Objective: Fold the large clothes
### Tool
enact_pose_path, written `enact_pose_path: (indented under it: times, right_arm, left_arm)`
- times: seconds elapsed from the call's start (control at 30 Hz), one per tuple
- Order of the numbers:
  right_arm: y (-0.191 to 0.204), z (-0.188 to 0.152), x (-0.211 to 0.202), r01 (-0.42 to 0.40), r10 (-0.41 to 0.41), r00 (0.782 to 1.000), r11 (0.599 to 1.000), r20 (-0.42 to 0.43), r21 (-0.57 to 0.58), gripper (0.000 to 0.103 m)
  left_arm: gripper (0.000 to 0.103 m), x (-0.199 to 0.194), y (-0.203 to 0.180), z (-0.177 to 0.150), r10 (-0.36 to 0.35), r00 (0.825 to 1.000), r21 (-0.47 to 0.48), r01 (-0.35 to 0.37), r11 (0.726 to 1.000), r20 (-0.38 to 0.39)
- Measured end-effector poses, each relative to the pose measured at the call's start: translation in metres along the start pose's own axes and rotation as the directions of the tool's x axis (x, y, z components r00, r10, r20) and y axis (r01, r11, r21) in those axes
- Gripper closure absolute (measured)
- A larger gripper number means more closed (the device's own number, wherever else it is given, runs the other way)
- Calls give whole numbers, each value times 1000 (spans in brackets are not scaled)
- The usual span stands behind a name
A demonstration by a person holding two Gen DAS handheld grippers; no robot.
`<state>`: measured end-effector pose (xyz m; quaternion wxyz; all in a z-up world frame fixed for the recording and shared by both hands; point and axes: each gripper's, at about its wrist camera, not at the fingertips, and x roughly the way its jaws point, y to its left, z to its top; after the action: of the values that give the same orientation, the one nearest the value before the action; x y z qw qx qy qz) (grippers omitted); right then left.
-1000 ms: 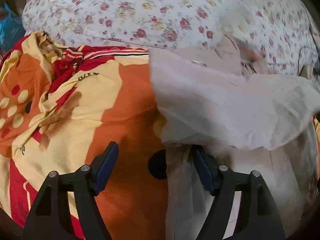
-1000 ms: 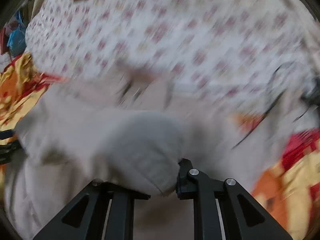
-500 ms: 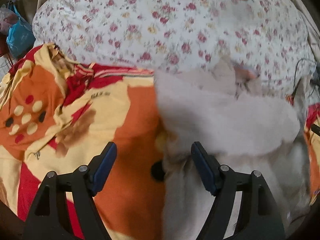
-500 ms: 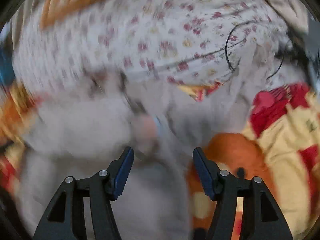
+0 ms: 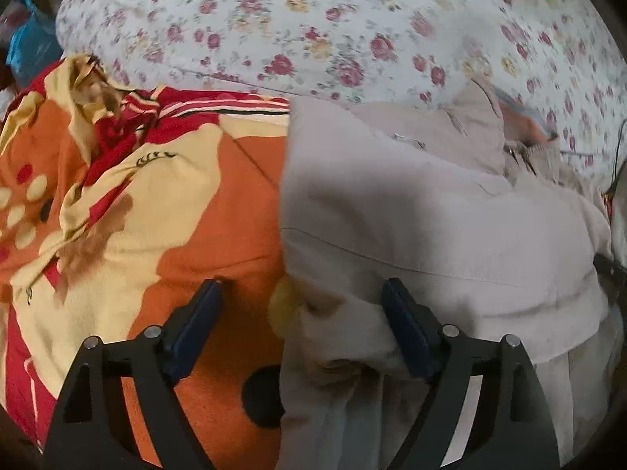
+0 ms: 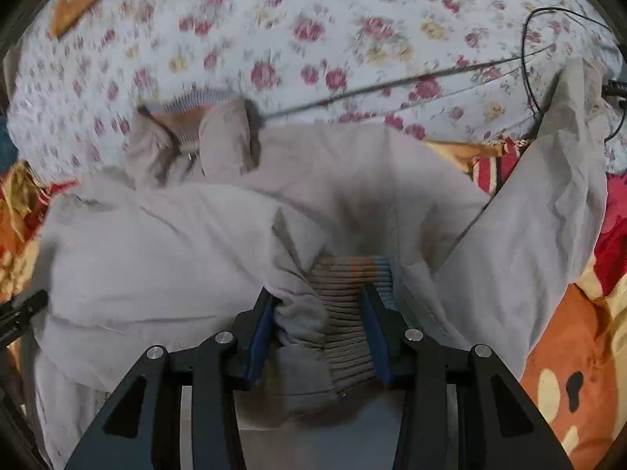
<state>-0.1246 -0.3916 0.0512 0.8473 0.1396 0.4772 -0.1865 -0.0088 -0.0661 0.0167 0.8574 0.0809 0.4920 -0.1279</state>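
Left wrist view: the left gripper (image 5: 301, 309) points steeply down at a bed, its jaws spread wide and having just opened further. Between them lie the left edge of a beige jacket (image 5: 431, 215) and a strip of the orange, red and yellow blanket (image 5: 164, 203) beneath it; the right blue pad (image 5: 407, 337) stands against a fold of the jacket, the left pad (image 5: 196, 325) over bare blanket, so nothing is pinched. The jacket lies folded over itself on the right half of the view, its collar (image 5: 486, 117) towards a floral quilt (image 5: 313, 19) that fills the far side. A blue bag (image 5: 31, 47) shows at the far left edge.

Right wrist view: the right gripper (image 6: 317, 325) also tilts down onto the jacket (image 6: 156, 243). Its jaws stand about half apart and have just been closing; between them sit the jacket's ribbed knit cuff (image 6: 348, 313) and a bunch of beige cloth. Both pads lie against that cloth, though whether they press on it I cannot tell. A sleeve (image 6: 529, 227) runs up to the right. A black cable (image 6: 392, 86) crosses the floral quilt (image 6: 274, 19) behind, and the blanket (image 6: 568, 352) shows at right.
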Motion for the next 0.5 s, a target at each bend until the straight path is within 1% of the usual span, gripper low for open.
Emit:
enact_pose_path:
  times: [0.07,0.1,0.13,0.17,0.27,0.3,0.37,0.5]
  right_arm:
    - [0,-1,-9,12,-12,1000,1000,-10,4,60]
    - [2,0,-15,15,-15,1000,1000,-8,4,57]
    - [6,0,-23,16,-16,1000,1000,4,-3,55]
    - [7,2,-28,13,-13,1000,1000,17,-10,56]
    - [15,6,-45,-22,24,998,999,64,-24,55]
    - [18,6,-46,-25,27,997,999,74,-29,53]
    - [23,5,-40,-14,16,997,999,75,-30,52]
    - [12,-9,-1,43,-43,999,999,-20,1,52]
  left_arm:
    - [19,0,1,0,-3,1000,-5,3,1000,-5]
    - [19,0,1,2,-1,1000,-6,1,1000,-5]
    - [19,-1,0,2,3,1000,-6,-3,1000,-2]
    - [19,-2,-2,2,7,1000,-3,-7,1000,1]
    - [19,-2,-6,2,22,1000,14,-22,1000,3]
    - [19,-2,-5,3,25,1000,15,-25,1000,5]
    - [19,-3,-5,2,25,1000,12,-25,1000,5]
    - [19,-6,-4,2,25,1000,12,-25,1000,4]
